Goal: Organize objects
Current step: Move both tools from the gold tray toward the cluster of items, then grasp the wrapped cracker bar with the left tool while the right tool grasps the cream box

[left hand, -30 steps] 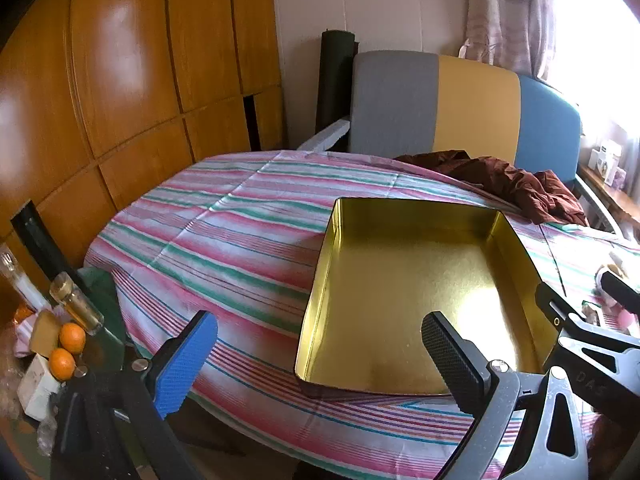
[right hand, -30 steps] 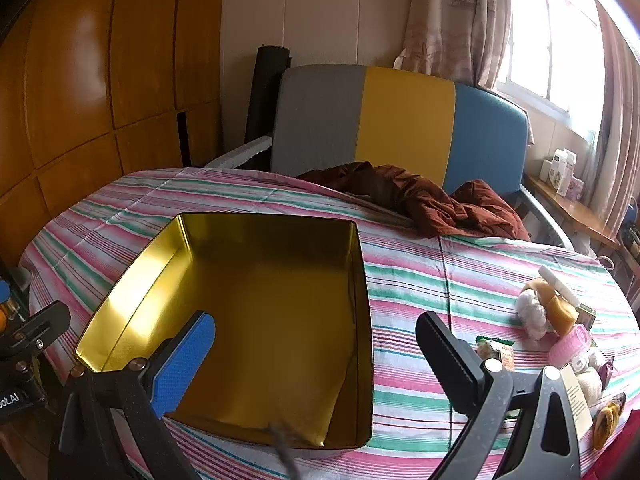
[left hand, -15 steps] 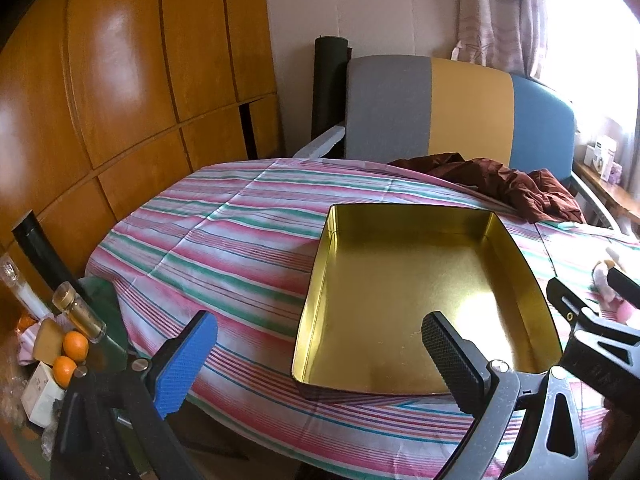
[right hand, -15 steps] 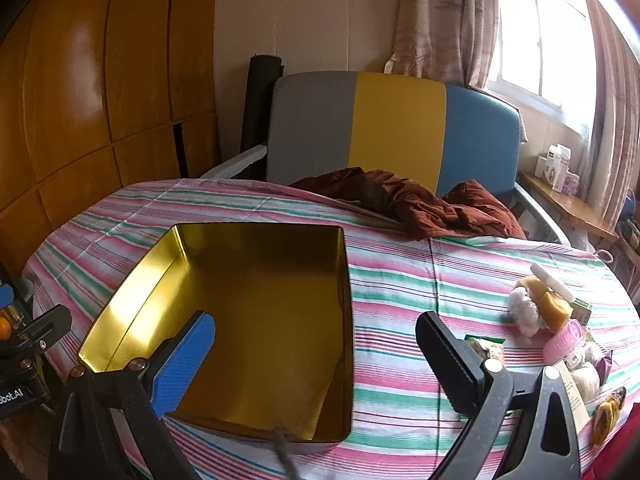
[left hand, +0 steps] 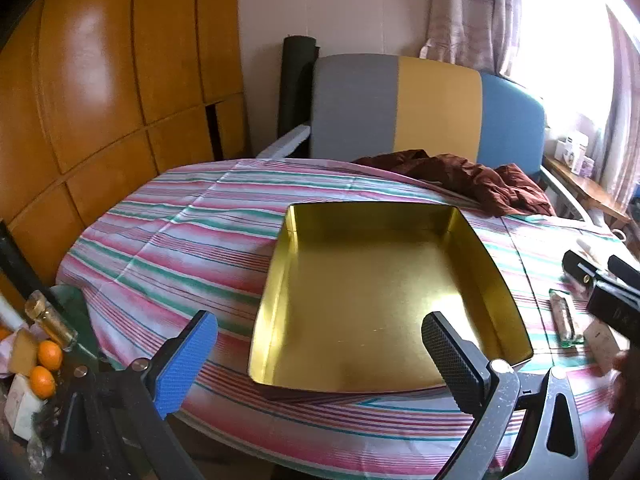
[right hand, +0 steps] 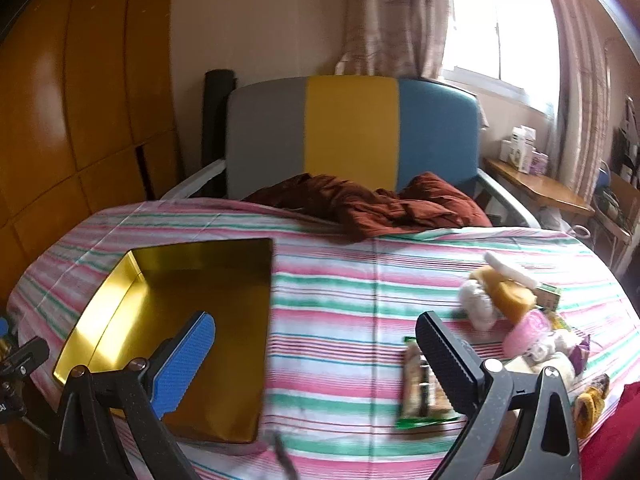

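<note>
An empty gold tin tray (left hand: 280,292) (right hand: 96,320) lies on the striped tablecloth (left hand: 172,240) (right hand: 332,312). My left gripper (left hand: 320,356) is open and empty, hovering at the tray's near edge. My right gripper (right hand: 316,356) is open and empty, above the cloth just right of the tray. A green-edged snack packet (right hand: 420,392) (left hand: 564,320) lies partly behind its right finger (right hand: 448,360). A pile of small items, a plush toy (right hand: 496,296) and a pink round thing (right hand: 528,332), lies at the table's right. The right gripper's body shows in the left wrist view (left hand: 608,296).
A brown cloth (right hand: 372,204) (left hand: 460,176) is heaped at the table's far edge before a grey, yellow and blue chair (right hand: 352,136). Oranges (left hand: 46,364) and a bottle (left hand: 50,320) sit on a low stand at the left. Wood panels (left hand: 100,92) line the left wall.
My right gripper has swung right, from over the tray to over the cloth beside the snack packet. My left gripper has pulled back a little and turned right. Both stayed open.
</note>
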